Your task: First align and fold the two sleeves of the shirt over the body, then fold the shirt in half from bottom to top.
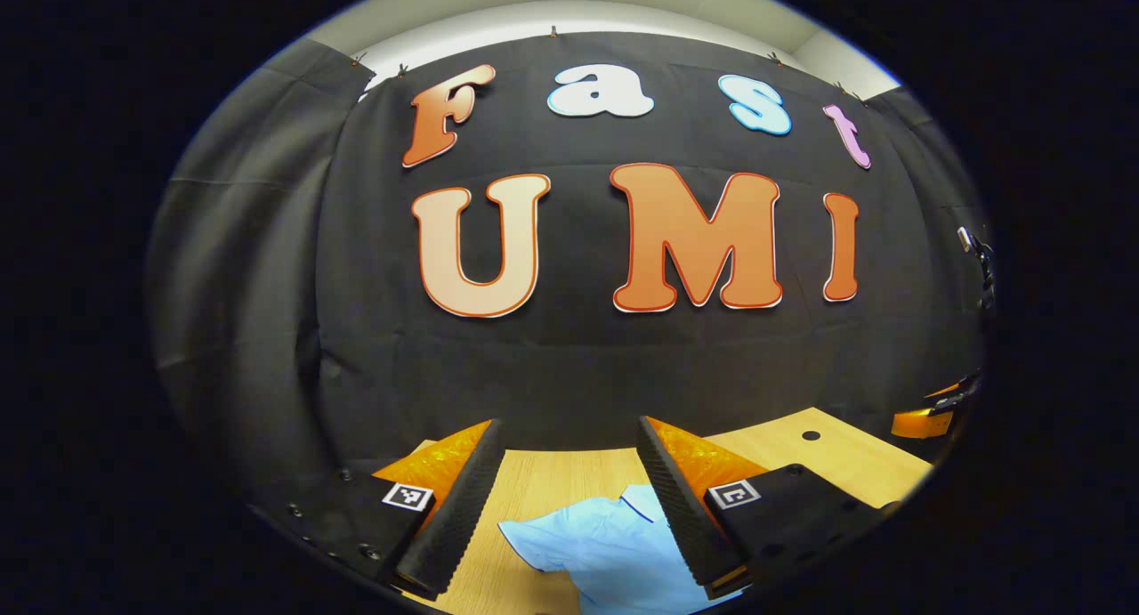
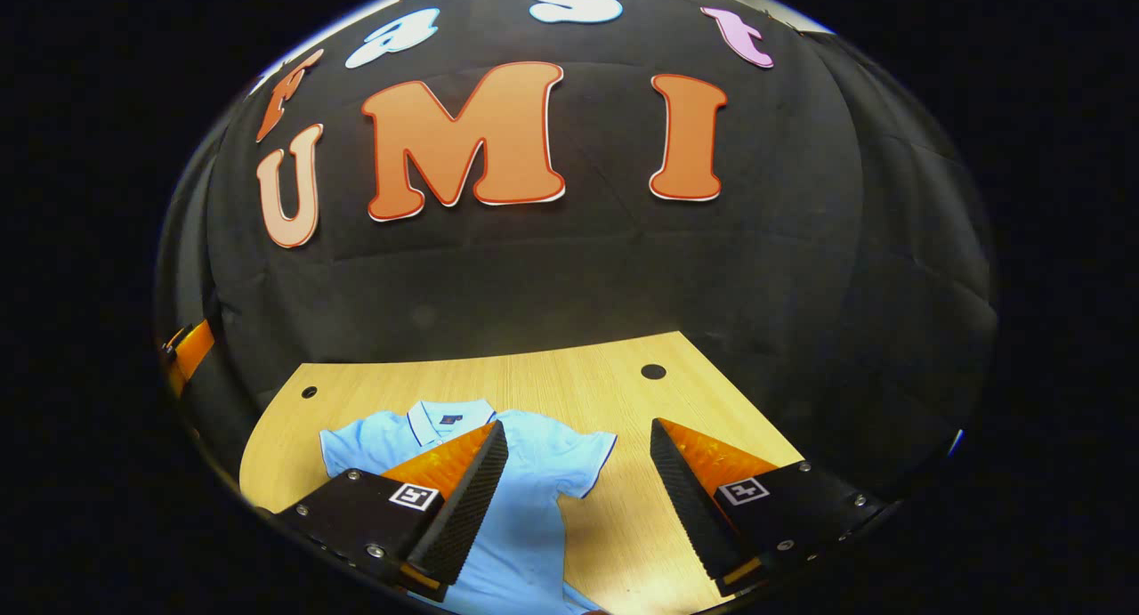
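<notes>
While both grippers hover with jaws apart, the left gripper (image 1: 569, 499) and right gripper (image 2: 578, 495) hold nothing; beyond, the light-blue polo shirt (image 2: 534, 499) lies flat on the wooden table (image 2: 569, 375), sleeves spread toward nine and three o'clock. Sleeve-folding hasn't begun; next, I judge, each gripper must descend and pinch a sleeve.

The left gripper (image 1: 569, 437) is seen raised above a light wooden table (image 1: 569, 473), its two fingers spread wide with nothing held between them. A light blue short-sleeved shirt (image 1: 605, 553) is laid on the near part of the table, one sleeve extended to the left. At the far right edge, part of the other gripper (image 1: 934, 415) is seen.
</notes>
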Motion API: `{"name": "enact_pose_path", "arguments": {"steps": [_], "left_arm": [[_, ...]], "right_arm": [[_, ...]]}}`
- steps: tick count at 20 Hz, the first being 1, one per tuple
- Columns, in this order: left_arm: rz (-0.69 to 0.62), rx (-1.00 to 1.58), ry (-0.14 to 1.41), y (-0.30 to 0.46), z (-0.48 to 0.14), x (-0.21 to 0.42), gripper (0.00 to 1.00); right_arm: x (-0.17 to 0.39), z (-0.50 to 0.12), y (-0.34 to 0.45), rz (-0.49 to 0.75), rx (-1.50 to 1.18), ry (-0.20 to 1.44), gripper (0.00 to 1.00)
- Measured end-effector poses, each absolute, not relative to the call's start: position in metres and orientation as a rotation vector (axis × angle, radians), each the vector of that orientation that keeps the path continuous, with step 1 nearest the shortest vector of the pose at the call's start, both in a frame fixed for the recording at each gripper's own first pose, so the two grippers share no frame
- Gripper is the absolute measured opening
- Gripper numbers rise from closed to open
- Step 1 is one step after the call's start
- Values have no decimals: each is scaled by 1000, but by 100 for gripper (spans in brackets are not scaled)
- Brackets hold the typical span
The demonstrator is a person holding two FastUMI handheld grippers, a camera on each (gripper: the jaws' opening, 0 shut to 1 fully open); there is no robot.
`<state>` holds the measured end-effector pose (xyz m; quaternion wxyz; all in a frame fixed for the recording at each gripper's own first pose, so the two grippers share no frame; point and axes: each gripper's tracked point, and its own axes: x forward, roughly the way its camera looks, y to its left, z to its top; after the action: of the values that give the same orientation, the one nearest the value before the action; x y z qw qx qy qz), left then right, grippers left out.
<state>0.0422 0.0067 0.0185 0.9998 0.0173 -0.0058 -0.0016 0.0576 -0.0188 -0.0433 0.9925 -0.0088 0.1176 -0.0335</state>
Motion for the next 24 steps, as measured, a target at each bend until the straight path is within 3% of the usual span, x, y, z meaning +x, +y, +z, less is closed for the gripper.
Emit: {"name": "enact_pose_path", "arguments": {"steps": [6,17,24], "left_arm": [[-51,14,-7,17,14,68,97],[32,21,21,80,-3,89,97],[80,17,62,102,-18,93,97]], "right_arm": [[86,-85,-33,-131,43,500,98],[195,-198,-52,-187,87,987,99],[223,-253,-66,-253,123,1127,99]]}}
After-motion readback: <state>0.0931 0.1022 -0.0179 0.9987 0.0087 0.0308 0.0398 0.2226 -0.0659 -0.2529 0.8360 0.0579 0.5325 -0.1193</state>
